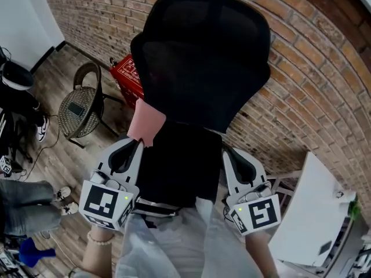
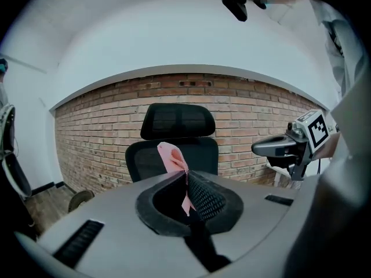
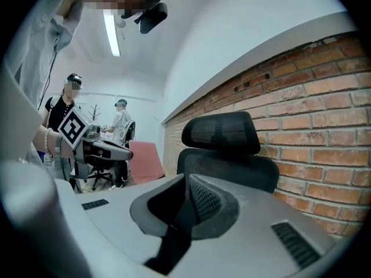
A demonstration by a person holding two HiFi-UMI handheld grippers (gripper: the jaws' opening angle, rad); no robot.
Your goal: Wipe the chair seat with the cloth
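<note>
Gripping pink cloth (image 1: 148,123) by one edge, left tool (image 1: 138,145) clamped shut on it; right tool (image 1: 227,154) closed, empty. Cloth sticks up past jaws, apparently off chair seat (image 1: 179,169), which lies between tools. Step: bring cloth down. Do well: tip left tool down, lay cloth flat, press lightly, overlap strokes front to back, keep right tool clear. Beyond: backrest (image 1: 203,57), brick wall (image 1: 301,97).

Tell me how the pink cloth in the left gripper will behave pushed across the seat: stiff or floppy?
Probably floppy: the pink cloth folds and curls where it leaves the left gripper. Likely light and thin, so it may bunch rather than slide flat.
</note>
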